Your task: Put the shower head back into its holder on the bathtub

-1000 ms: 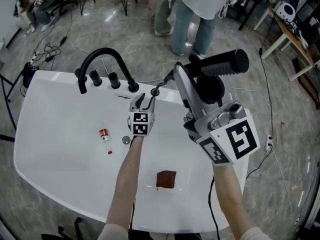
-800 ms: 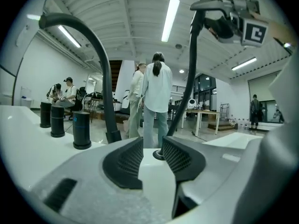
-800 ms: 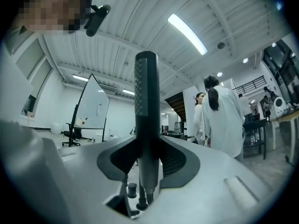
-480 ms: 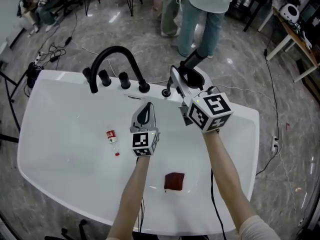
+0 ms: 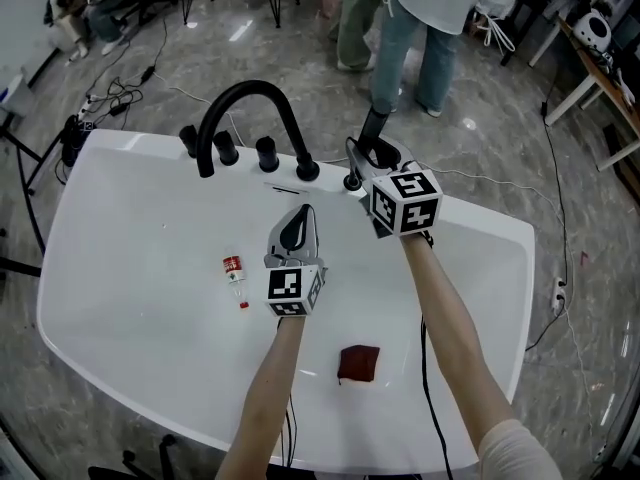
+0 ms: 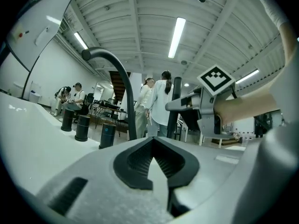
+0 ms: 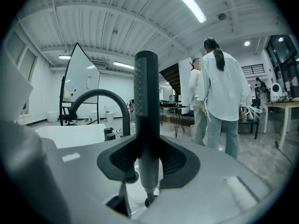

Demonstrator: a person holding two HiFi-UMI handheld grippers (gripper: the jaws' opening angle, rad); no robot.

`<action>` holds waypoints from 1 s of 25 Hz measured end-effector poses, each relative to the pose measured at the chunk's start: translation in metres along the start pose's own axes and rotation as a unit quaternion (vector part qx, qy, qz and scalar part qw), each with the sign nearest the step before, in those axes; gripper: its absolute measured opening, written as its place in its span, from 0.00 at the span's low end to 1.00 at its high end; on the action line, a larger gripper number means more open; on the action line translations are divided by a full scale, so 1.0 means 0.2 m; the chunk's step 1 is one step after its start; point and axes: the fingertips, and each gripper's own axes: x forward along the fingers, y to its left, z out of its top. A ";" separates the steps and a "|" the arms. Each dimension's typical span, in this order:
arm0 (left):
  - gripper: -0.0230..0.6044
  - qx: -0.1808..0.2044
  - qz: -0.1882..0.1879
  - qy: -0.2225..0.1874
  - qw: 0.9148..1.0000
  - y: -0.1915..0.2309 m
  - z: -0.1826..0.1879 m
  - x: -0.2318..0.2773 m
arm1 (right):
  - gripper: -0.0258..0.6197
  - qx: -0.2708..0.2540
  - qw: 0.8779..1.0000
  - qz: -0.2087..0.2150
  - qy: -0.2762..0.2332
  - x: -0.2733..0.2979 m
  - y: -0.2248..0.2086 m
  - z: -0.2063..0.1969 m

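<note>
The black shower head stands upright, and my right gripper is shut on its handle at the back rim of the white bathtub. Its lower tip hangs just above the small black holder, which sits on the rim to the right of the faucet. My left gripper is shut with nothing between its pads, inside the tub in front of the faucet. From there the right gripper and the shower head show to the right.
Three black knobs stand by the arched faucet. A small red-and-white bottle and a dark red square lie on the tub floor. People stand beyond the tub, and cables lie on the floor.
My right gripper has come down with the shower head from high up to the rim by the holder. My left gripper has shut and drawn back from the holder into the tub.
</note>
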 end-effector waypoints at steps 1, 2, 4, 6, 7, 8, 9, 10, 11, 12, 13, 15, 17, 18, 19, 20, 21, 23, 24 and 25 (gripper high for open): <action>0.03 -0.001 -0.001 -0.001 1.000 0.00 0.00 0.01 | 0.25 0.002 1.000 -0.002 0.005 0.02 -0.02 -0.03; 0.03 0.000 -0.002 -0.001 1.000 0.01 0.01 0.01 | 0.25 0.005 1.000 -0.004 0.008 0.04 -0.03 -0.06; 0.03 0.004 -0.004 0.000 1.000 0.02 0.01 0.02 | 0.25 0.015 1.000 -0.004 0.016 0.07 -0.06 -0.12; 0.03 0.000 -0.004 0.001 1.000 0.02 -0.02 0.03 | 0.25 0.027 0.999 -0.006 0.027 0.10 -0.08 -0.20; 0.03 -0.004 -0.003 0.001 1.000 0.02 -0.03 0.03 | 0.25 0.034 0.999 -0.010 0.033 0.10 -0.09 -0.25; 0.03 -0.007 -0.004 0.001 1.000 0.02 -0.05 0.04 | 0.25 0.040 0.998 -0.013 0.039 0.11 -0.10 -0.29; 0.03 -0.008 -0.005 0.001 1.000 0.01 -0.07 0.04 | 0.25 0.045 0.998 -0.015 0.043 0.12 -0.11 -0.34; 0.03 -0.007 -0.007 0.003 1.000 0.01 -0.08 0.04 | 0.25 0.048 0.998 -0.016 0.047 0.13 -0.12 -0.37; 0.03 -0.005 -0.010 0.004 1.000 0.00 -0.10 0.05 | 0.25 0.048 0.998 -0.016 0.048 0.13 -0.12 -0.40; 0.03 -0.004 -0.011 0.005 1.000 0.00 -0.11 0.05 | 0.25 0.049 0.998 -0.015 0.046 0.13 -0.12 -0.41; 0.03 -0.007 -0.009 0.005 1.000 0.00 -0.13 0.06 | 0.25 0.052 0.998 -0.015 0.041 0.12 -0.13 -0.42; 0.03 -0.021 0.002 0.002 1.000 0.03 -0.15 0.06 | 0.25 0.057 0.998 -0.017 0.033 0.12 -0.13 -0.42; 0.03 -0.039 0.015 0.001 0.999 0.05 -0.17 0.06 | 0.25 0.049 0.998 -0.017 0.032 0.13 -0.11 -0.43; 0.03 -0.044 0.017 0.001 0.999 0.05 -0.17 0.06 | 0.25 0.043 0.998 -0.017 0.033 0.13 -0.10 -0.43; 0.03 -0.044 0.016 0.002 0.999 0.04 -0.17 0.06 | 0.25 0.039 0.998 -0.018 0.036 0.13 -0.09 -0.44; 0.03 -0.041 0.014 0.004 0.999 0.03 -0.16 0.06 | 0.25 0.036 0.998 -0.018 0.040 0.13 -0.09 -0.44; 0.03 -0.037 0.010 0.006 0.999 0.01 -0.15 0.05 | 0.25 0.033 0.998 -0.017 0.049 0.13 -0.09 -0.45; 0.03 -0.026 0.003 0.009 1.000 -0.02 -0.11 0.04 | 0.24 0.028 0.997 -0.012 0.076 0.13 -0.08 -0.46; 0.03 -0.021 0.002 0.007 1.000 -0.02 -0.07 0.03 | 0.25 0.029 0.996 -0.008 0.084 0.13 -0.09 -0.43; 0.03 -0.018 0.002 0.003 1.000 -0.02 -0.03 0.02 | 0.25 0.035 0.996 -0.004 0.081 0.12 -0.08 -0.38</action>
